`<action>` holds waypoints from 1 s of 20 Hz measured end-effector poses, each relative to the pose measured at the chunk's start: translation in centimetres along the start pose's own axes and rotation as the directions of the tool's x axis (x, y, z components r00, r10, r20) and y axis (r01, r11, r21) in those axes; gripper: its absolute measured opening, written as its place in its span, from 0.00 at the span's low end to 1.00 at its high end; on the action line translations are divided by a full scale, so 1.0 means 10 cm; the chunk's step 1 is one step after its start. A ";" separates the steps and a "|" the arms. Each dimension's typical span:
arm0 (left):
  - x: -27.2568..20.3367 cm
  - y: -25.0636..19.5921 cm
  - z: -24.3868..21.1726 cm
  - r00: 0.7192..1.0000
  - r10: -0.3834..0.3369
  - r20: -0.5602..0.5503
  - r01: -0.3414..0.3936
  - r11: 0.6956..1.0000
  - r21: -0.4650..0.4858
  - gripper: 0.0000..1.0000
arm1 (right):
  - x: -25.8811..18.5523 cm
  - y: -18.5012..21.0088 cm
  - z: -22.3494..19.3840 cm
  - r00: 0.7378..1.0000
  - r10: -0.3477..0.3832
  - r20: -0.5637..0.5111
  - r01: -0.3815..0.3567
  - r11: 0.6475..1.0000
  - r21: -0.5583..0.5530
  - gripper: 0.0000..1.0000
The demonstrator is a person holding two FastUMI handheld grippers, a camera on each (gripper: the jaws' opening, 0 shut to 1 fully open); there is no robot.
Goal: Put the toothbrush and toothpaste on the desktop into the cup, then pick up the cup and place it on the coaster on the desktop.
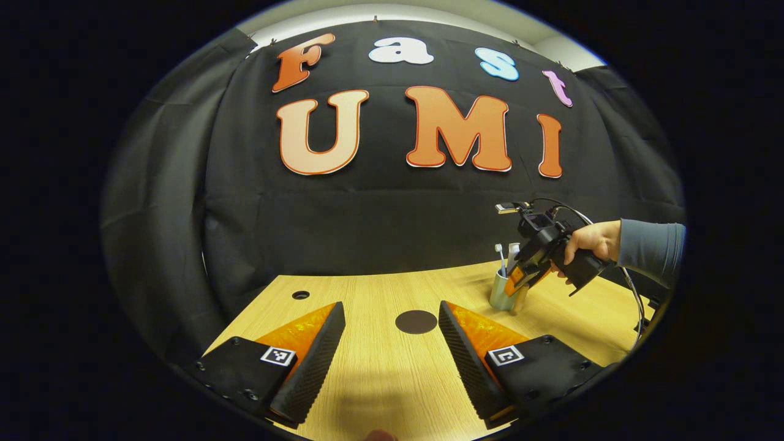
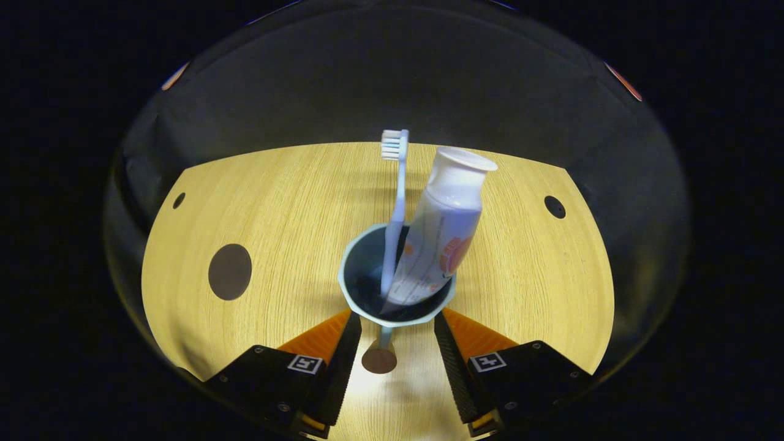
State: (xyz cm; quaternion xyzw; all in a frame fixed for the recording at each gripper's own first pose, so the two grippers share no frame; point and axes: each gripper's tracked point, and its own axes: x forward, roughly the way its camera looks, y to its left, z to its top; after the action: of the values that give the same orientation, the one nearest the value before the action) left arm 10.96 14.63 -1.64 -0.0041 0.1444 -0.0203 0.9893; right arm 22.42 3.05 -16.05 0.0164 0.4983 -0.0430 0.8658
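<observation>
grey sleeve [image 1: 652,248], square-marked black gripper mounts

Recording booth: black cloth wall [image 1: 392,220] behind wooden desktop [image 1: 380,373].

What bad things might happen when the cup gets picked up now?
The toothpaste leans out over the cup rim, and the toothbrush stands tall, so a jerk might tip the cup or spill them. The right hand-held gripper has its fingers only near the cup's sides, so a loose grip may slip. The coaster sits well off to one side, a long carry.
</observation>
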 end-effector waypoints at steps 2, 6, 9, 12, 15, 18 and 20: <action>-0.02 -0.03 -0.02 1.000 -0.006 -0.006 0.006 1.000 -0.008 0.98 | 0.02 -0.01 -0.04 1.000 -0.018 -0.007 0.018 1.000 -0.013 0.70; -0.05 -0.01 -0.08 1.000 -0.004 -0.010 0.003 1.000 -0.010 0.98 | 0.10 0.05 -0.10 0.998 -0.031 -0.047 0.031 1.000 0.000 0.56; -0.08 0.03 -0.10 1.000 0.006 -0.019 -0.007 1.000 -0.016 0.98 | 0.13 0.03 -0.14 0.998 -0.007 -0.057 0.009 0.999 0.031 0.47; -0.07 0.05 -0.16 0.999 0.010 -0.033 -0.011 1.000 -0.026 0.98 | 0.19 0.00 -0.12 0.998 0.013 -0.068 -0.008 0.997 0.073 0.29; -0.07 0.05 -0.19 0.999 0.013 -0.034 -0.014 0.999 -0.033 0.99 | 0.17 0.01 -0.13 0.998 0.021 -0.066 -0.016 0.997 0.077 0.23; -0.08 0.01 -0.21 0.999 0.008 -0.035 -0.009 0.999 -0.041 0.99 | 0.17 0.03 -0.12 0.998 0.045 -0.052 -0.041 0.996 0.077 0.23; -0.10 0.00 -0.18 1.000 0.008 -0.024 -0.009 0.999 -0.043 0.99 | 0.16 0.02 -0.08 0.998 0.055 -0.028 -0.054 0.997 0.058 0.23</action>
State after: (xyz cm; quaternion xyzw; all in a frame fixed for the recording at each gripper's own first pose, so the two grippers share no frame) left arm 9.46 14.65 -3.12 -0.0245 0.1565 -0.0128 0.9873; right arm 22.53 3.23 -17.85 0.0553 0.5092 -0.0333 0.8583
